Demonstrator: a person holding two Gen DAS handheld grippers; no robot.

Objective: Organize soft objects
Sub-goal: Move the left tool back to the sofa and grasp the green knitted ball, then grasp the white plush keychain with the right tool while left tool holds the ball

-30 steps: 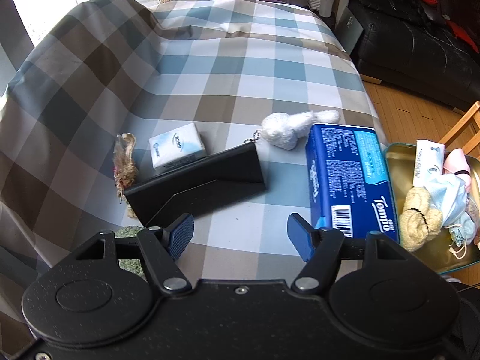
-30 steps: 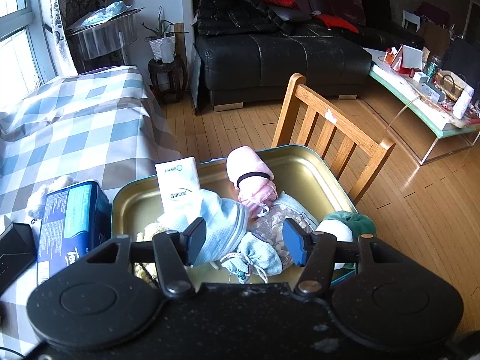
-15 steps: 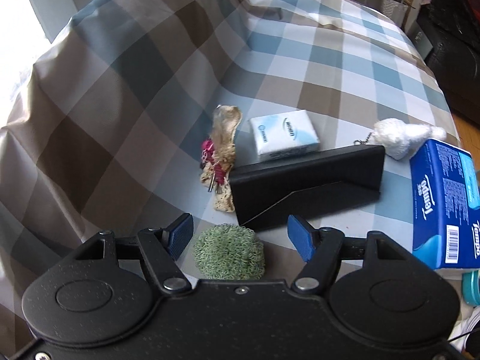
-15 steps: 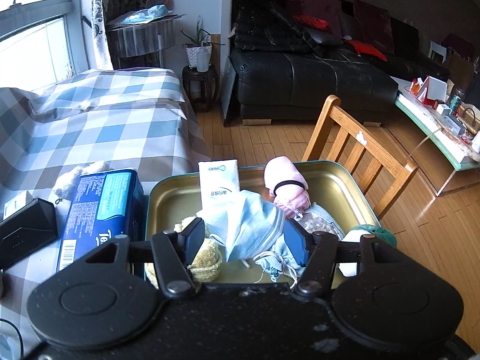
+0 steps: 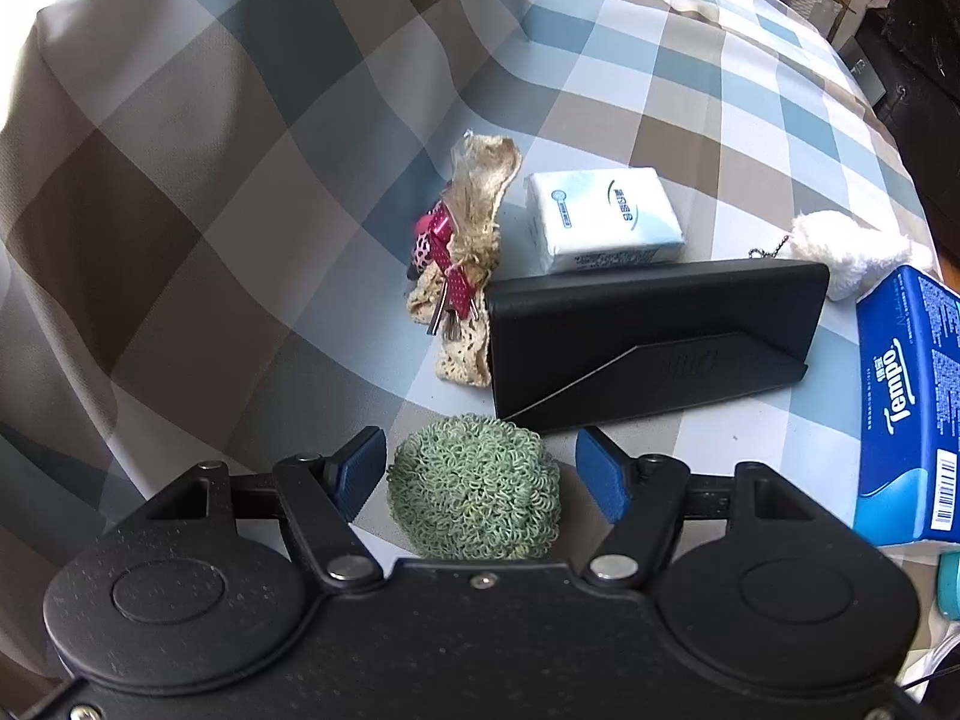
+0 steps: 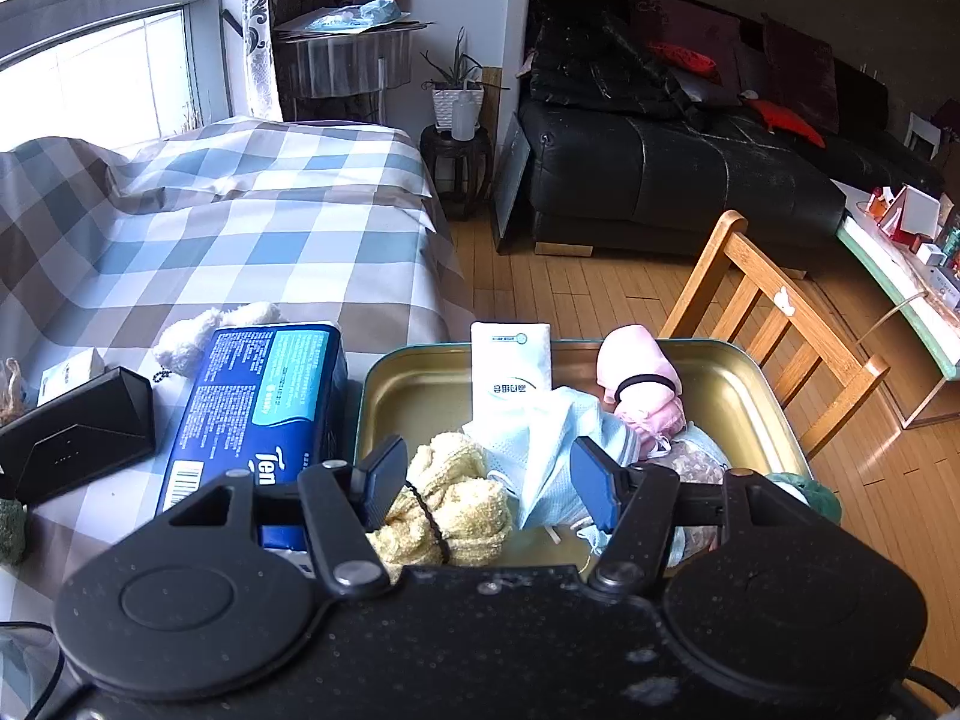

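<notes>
A green knitted ball (image 5: 474, 486) lies on the checked cloth between the open fingers of my left gripper (image 5: 480, 474), apart from both pads. Beyond it lie a beige lace bundle with a red ribbon (image 5: 465, 252), a white tissue pack (image 5: 600, 219), a white plush keychain (image 5: 852, 252) and a blue Tempo tissue pack (image 5: 906, 414). My right gripper (image 6: 489, 483) is open above a gold tin tray (image 6: 744, 396). The tray holds a yellow knit piece (image 6: 456, 504), a light blue face mask (image 6: 552, 438), a pink mitten (image 6: 642, 384) and a white tissue pack (image 6: 510, 366).
A black folded stand (image 5: 654, 342) sits just behind the green ball. A wooden chair (image 6: 774, 330) stands behind the tray. A black sofa (image 6: 678, 162) and a plant stand (image 6: 456, 156) are farther back. The table edge drops off to the right.
My left gripper swung left and down, from over the blue tissue pack until it straddles the green ball. My right gripper shifted left over the tray, from the mask towards the yellow knit piece.
</notes>
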